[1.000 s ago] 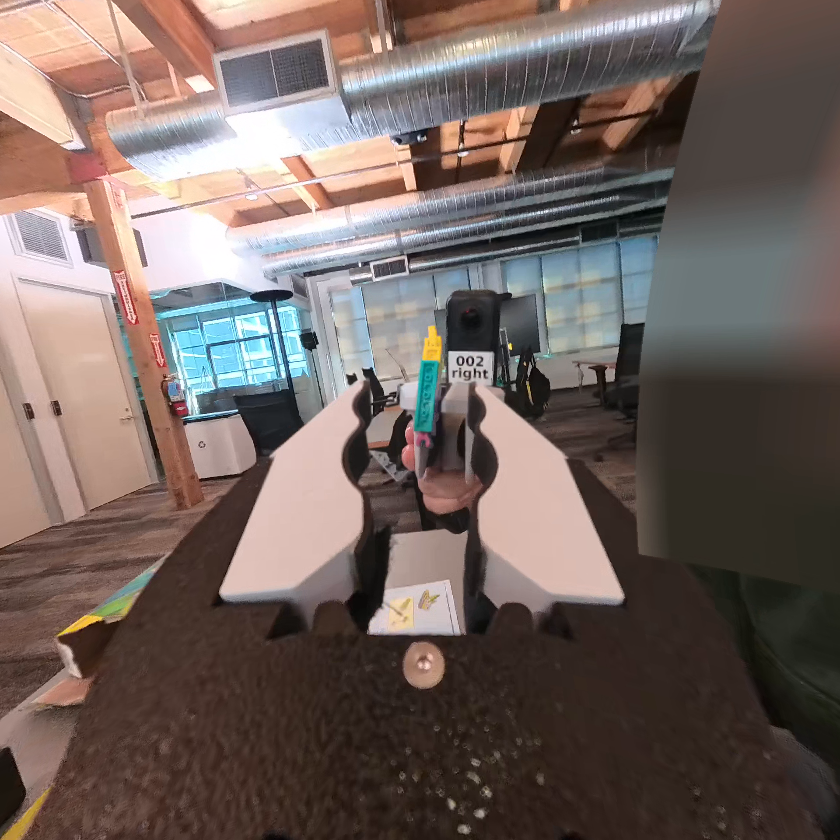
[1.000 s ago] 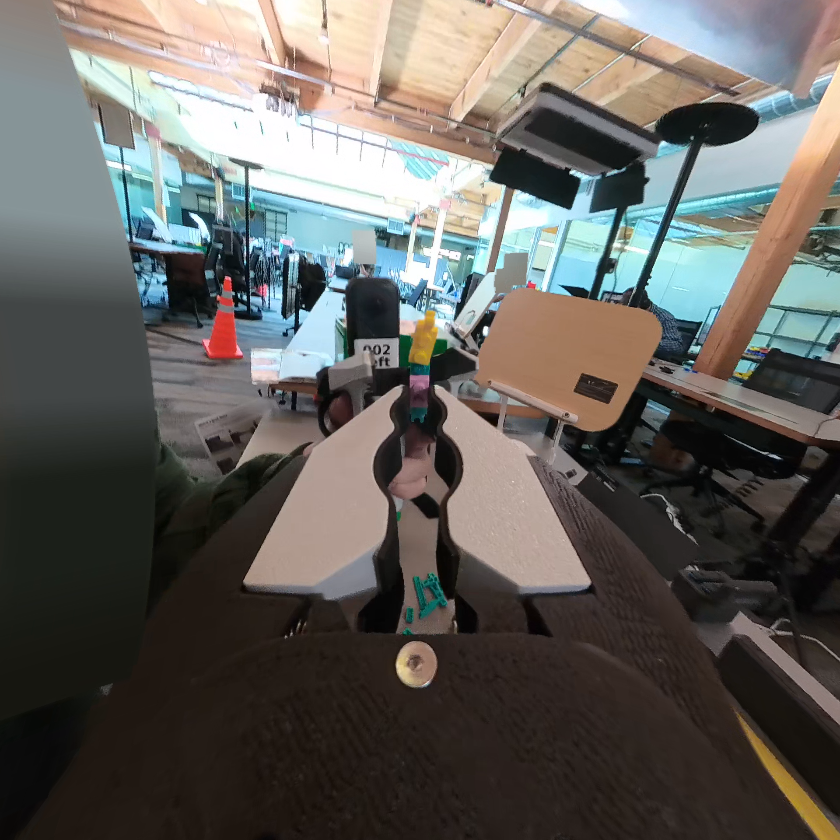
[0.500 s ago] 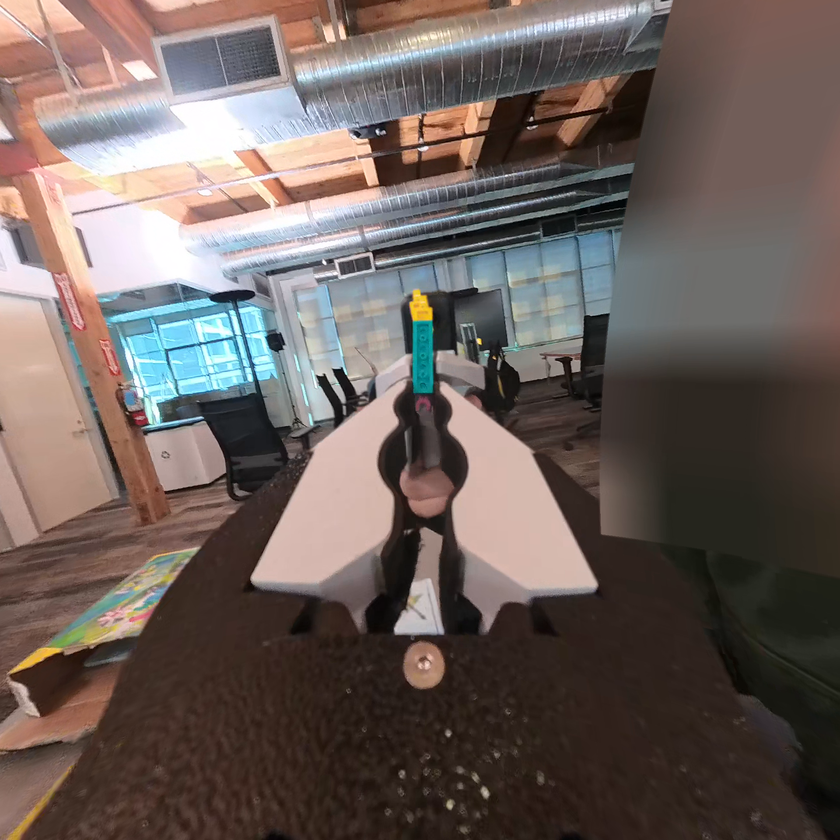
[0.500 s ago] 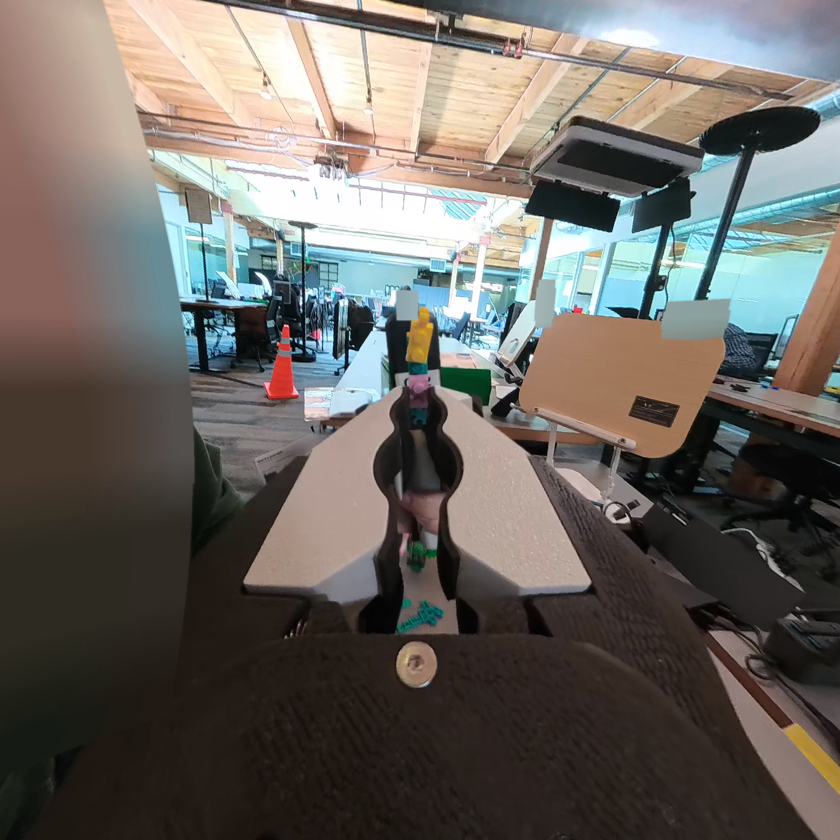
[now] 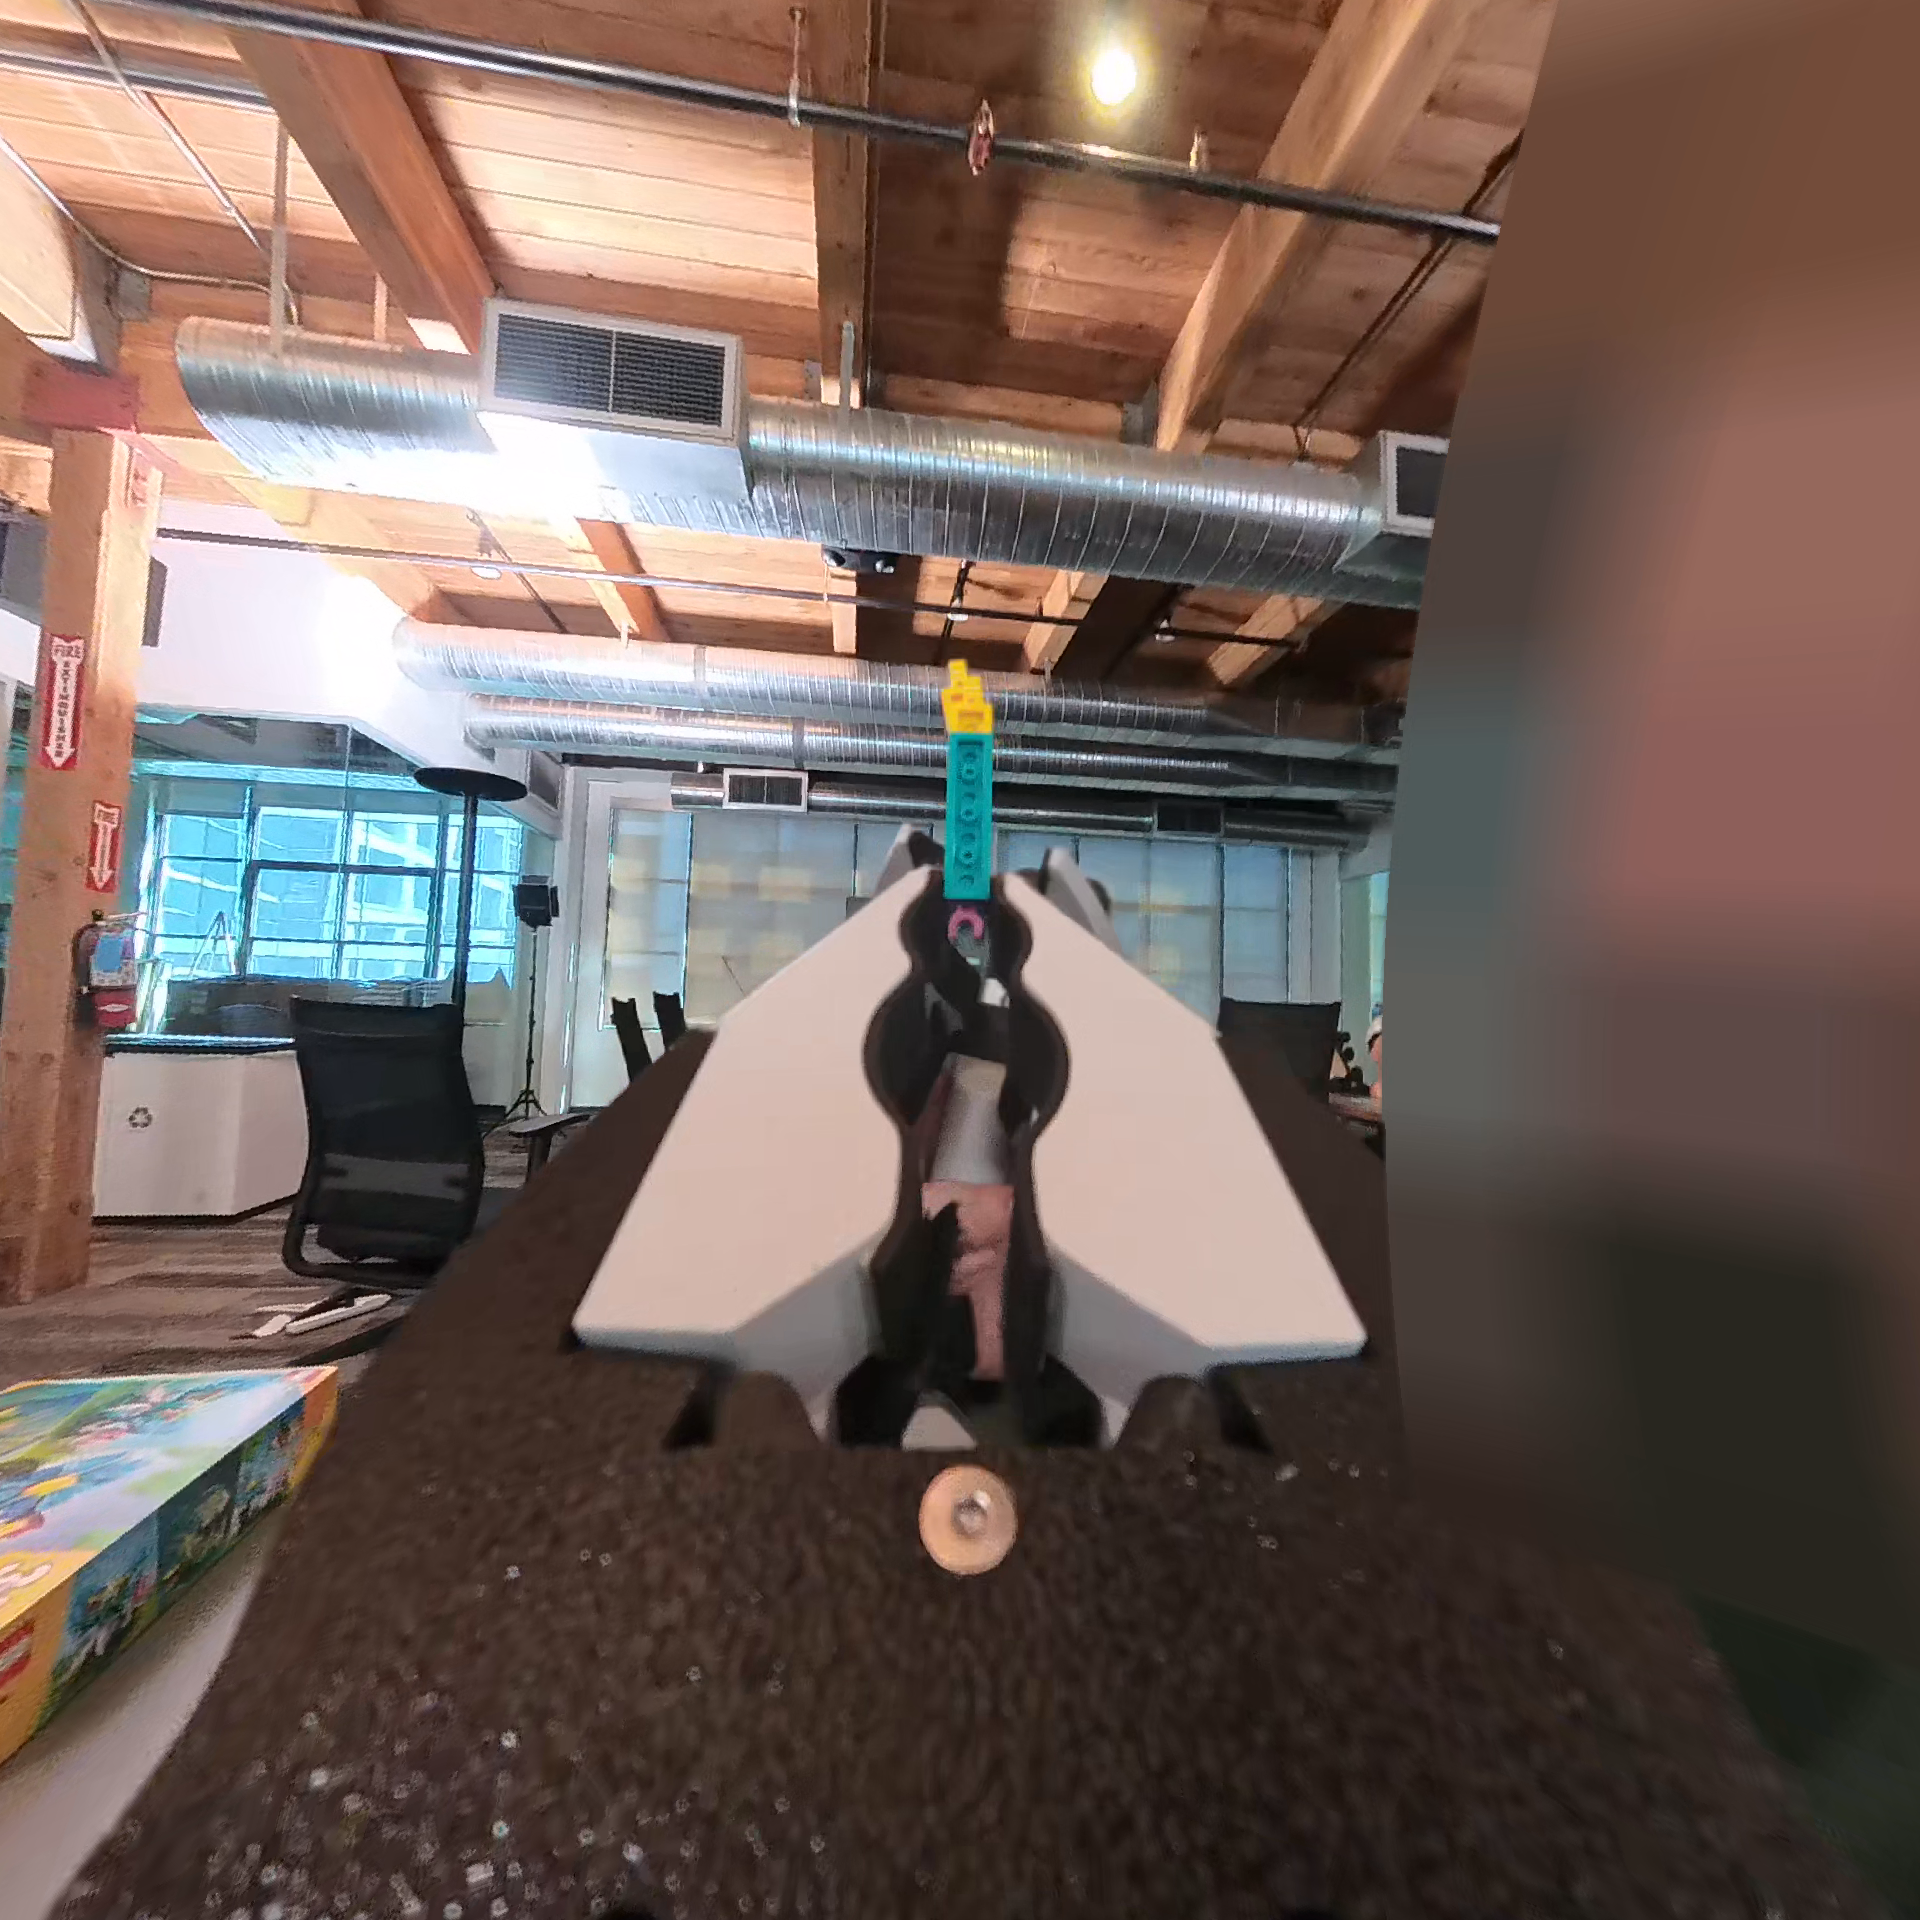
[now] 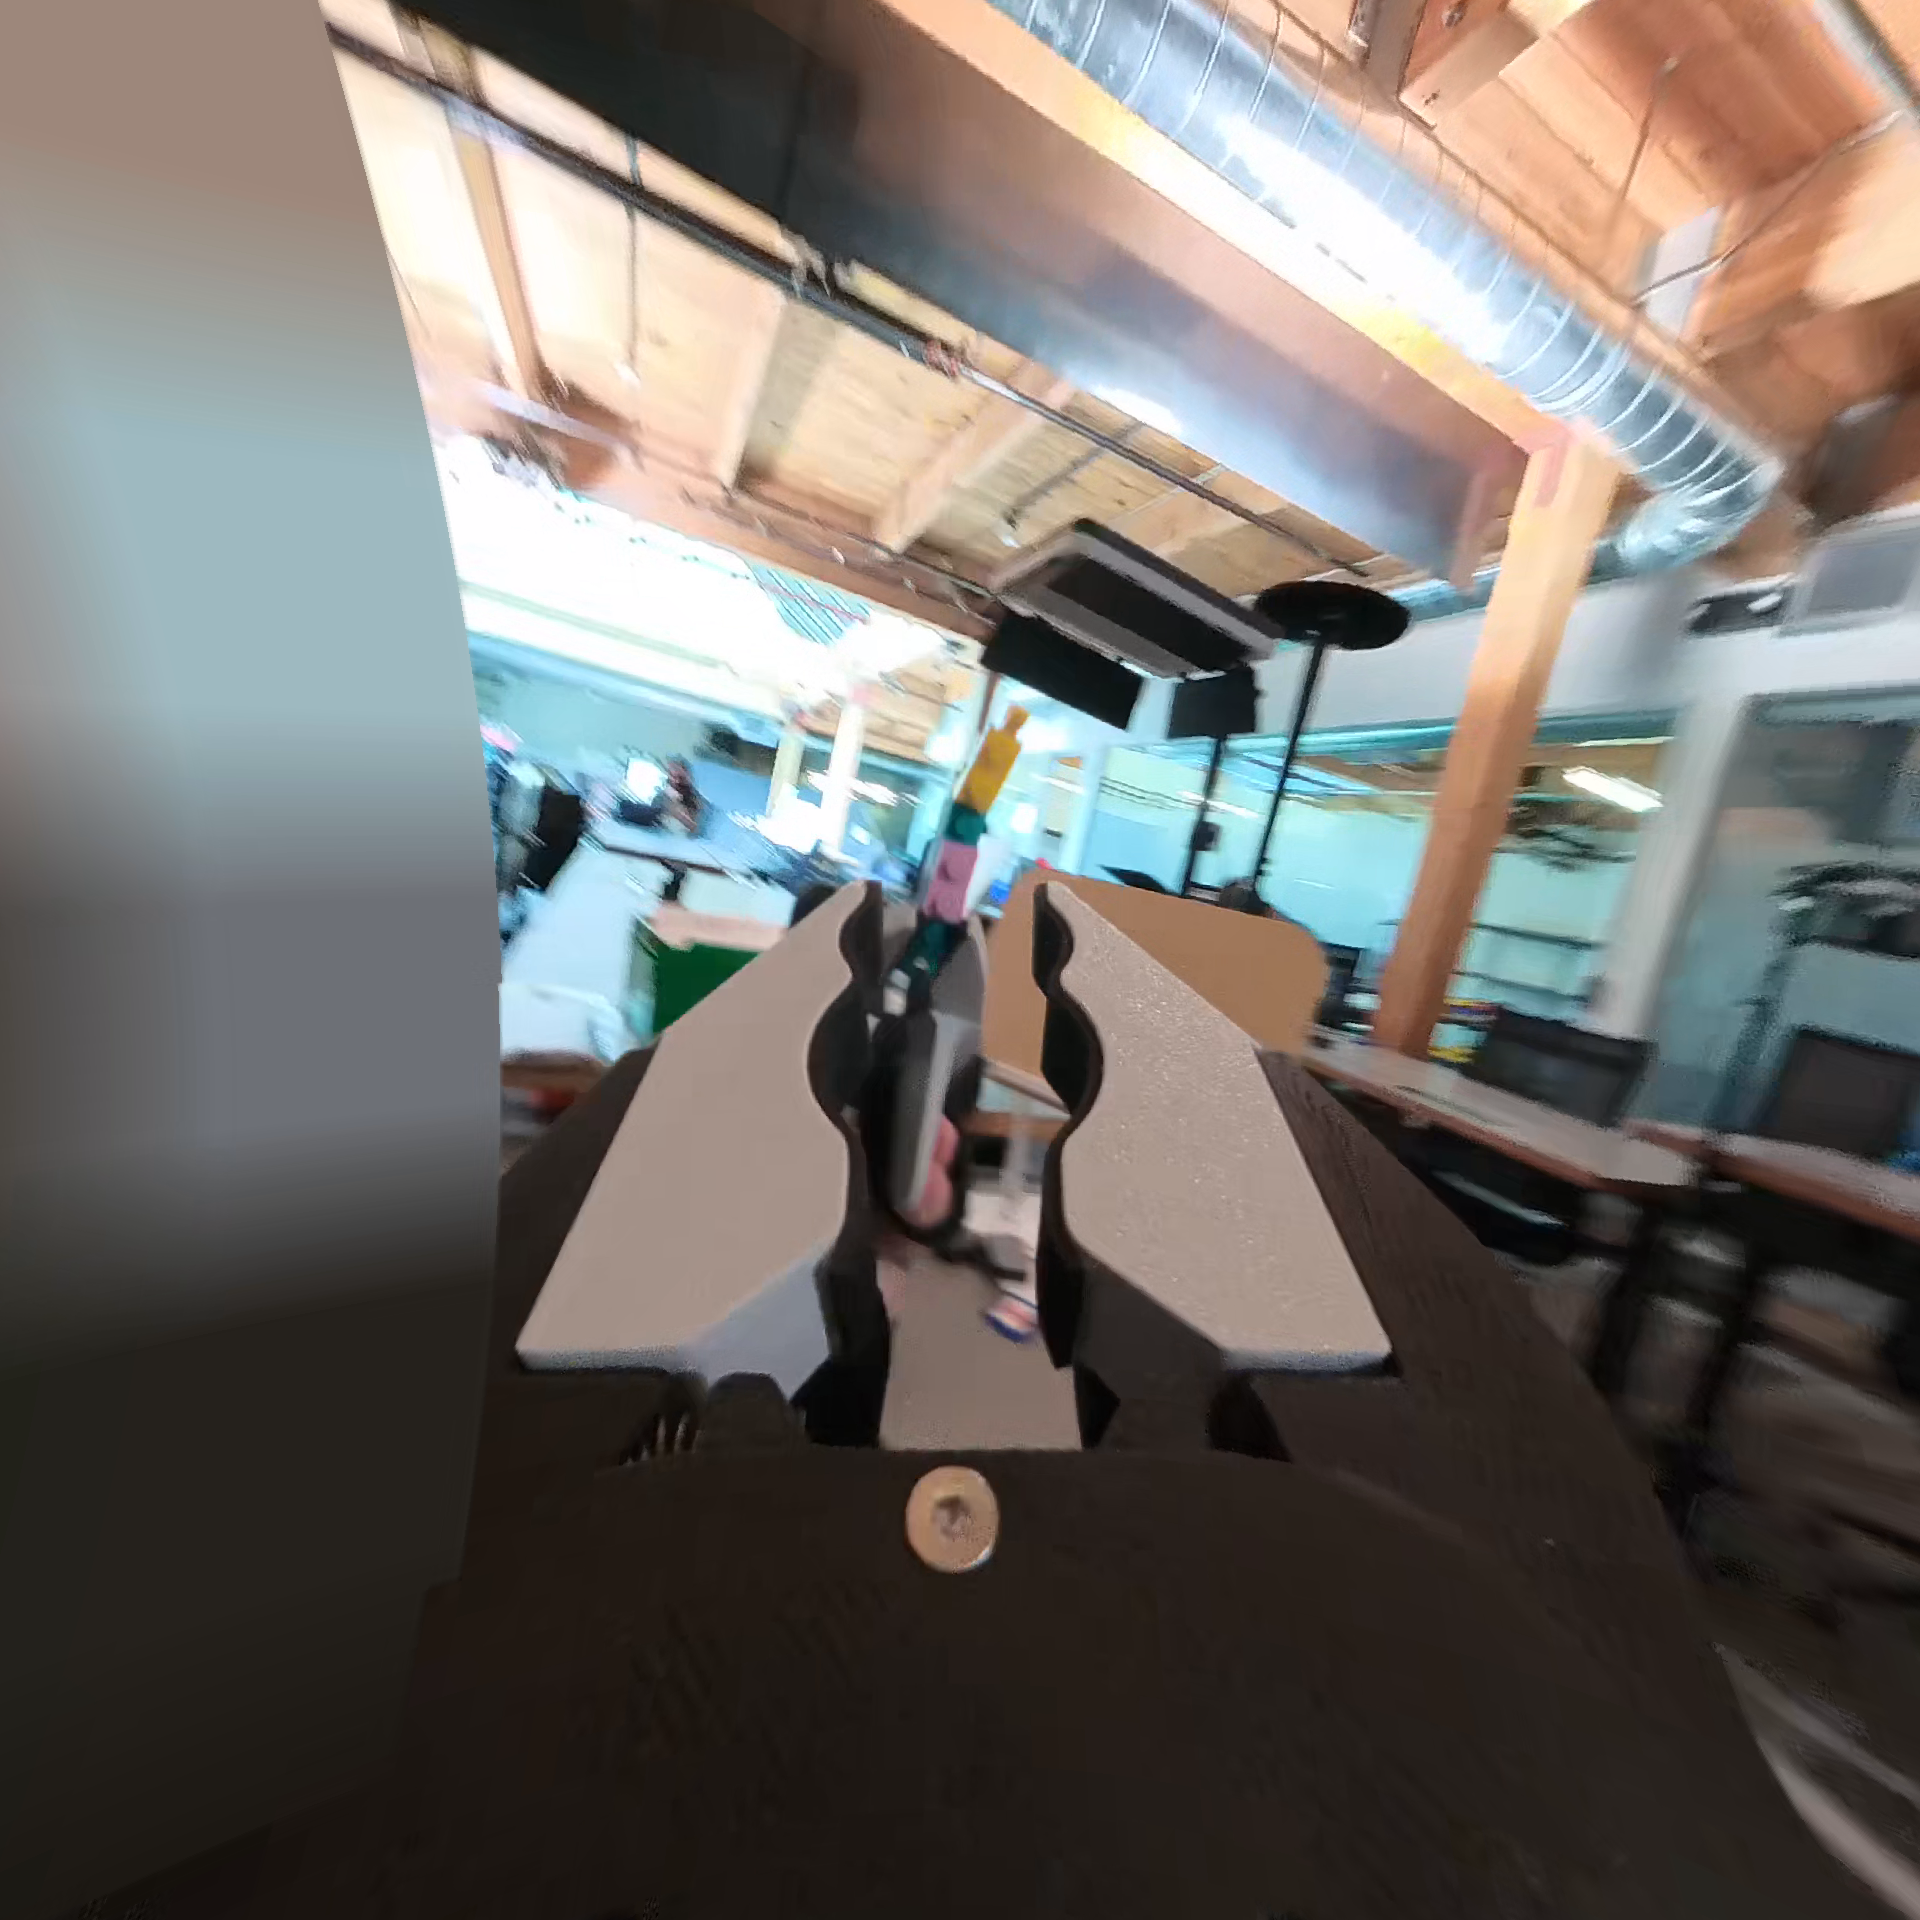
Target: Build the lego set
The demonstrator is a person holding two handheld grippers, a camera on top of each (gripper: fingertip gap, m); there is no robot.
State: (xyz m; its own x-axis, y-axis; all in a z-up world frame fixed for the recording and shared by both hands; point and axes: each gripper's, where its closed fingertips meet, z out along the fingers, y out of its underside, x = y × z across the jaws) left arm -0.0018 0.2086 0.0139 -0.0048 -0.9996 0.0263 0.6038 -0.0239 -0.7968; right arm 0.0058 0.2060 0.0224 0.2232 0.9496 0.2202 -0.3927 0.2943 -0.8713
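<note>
Item: lego stack (image 5: 966,800), a thin column of bricks, yellow on top, a teal beam below, a small pink piece at its foot. I am seeing it standing upright and raised off the worktop, its lower end pinched at the tips of my left claw (image 5: 966,894), whose jaws are sitting narrow around it. The yellow and teal lengths are sticking out free above the tips.

Handling, as I am judging it: very light, stiff plastic, smooth-sided and so a little slippery. The joints between bricks are the weak points; a sideways push on the tall free end could snap the column apart or lever it out of the grip. I am reckoning the best hold is low on the teal beam, across its flat faces, with any pressing done straight along the column.

Right claw (image 6: 951,920): its jaws are standing apart, with nothing between them. In the right wrist view, which is blurred, the lego stack (image 6: 961,862) is showing just beyond the gap, tilted, with the other claw below it. I cannot tell whether it is touching the right tips.

Below and left of the lego stack: a colourful set box (image 5: 135,1507) is lying on the pale worktop (image 5: 125,1787). Beyond the lego stack: office chairs, glass partitions, timber ceiling, metal ducts.
</note>
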